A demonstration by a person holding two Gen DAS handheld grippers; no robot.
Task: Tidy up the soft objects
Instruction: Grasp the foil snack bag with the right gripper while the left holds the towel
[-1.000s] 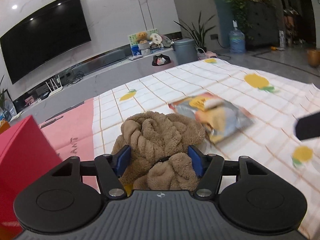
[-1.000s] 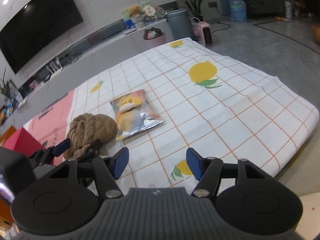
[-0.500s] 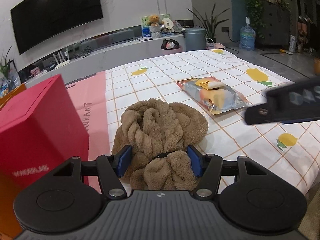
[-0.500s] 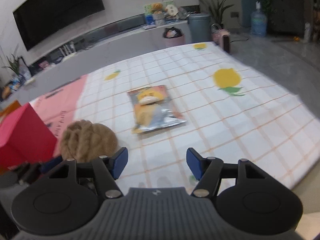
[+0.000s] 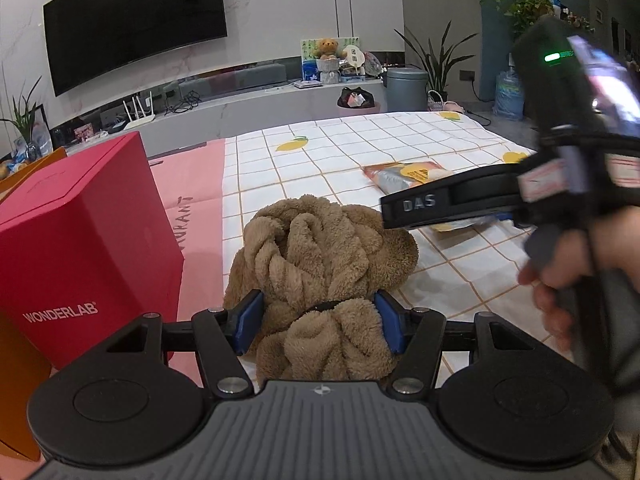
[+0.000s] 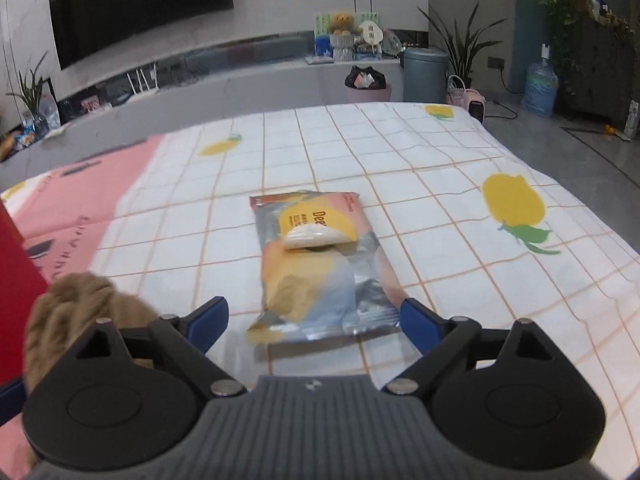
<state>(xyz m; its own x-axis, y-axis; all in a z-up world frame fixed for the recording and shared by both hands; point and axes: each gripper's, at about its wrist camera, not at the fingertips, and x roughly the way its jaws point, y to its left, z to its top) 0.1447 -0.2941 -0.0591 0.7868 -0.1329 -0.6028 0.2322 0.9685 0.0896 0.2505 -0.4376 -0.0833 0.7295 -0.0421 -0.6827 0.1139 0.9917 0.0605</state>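
My left gripper [image 5: 319, 326] is shut on a brown fluffy plush bundle [image 5: 320, 248], its blue pads pressing the plush's near lobe. The plush also shows in the right wrist view [image 6: 76, 312] at the lower left. My right gripper [image 6: 314, 322] is open, its blue fingers straddling the near end of a silver and orange soft packet [image 6: 320, 264] lying flat on the checked cloth. In the left wrist view the right gripper's body [image 5: 520, 196] crosses in front of the packet [image 5: 404, 174] and hides most of it.
A red box [image 5: 80, 240] marked WONDERLAB stands left of the plush, with an orange box [image 5: 16, 344] beside it. The checked lemon-print cloth [image 6: 460, 208] and a pink cloth [image 6: 80, 200] cover the table. A TV wall and low cabinet lie beyond.
The right gripper moved forward and down over the packet and its jaws opened wider around the packet's near end. The left gripper kept its hold on the plush, which now sits nearer the red box.
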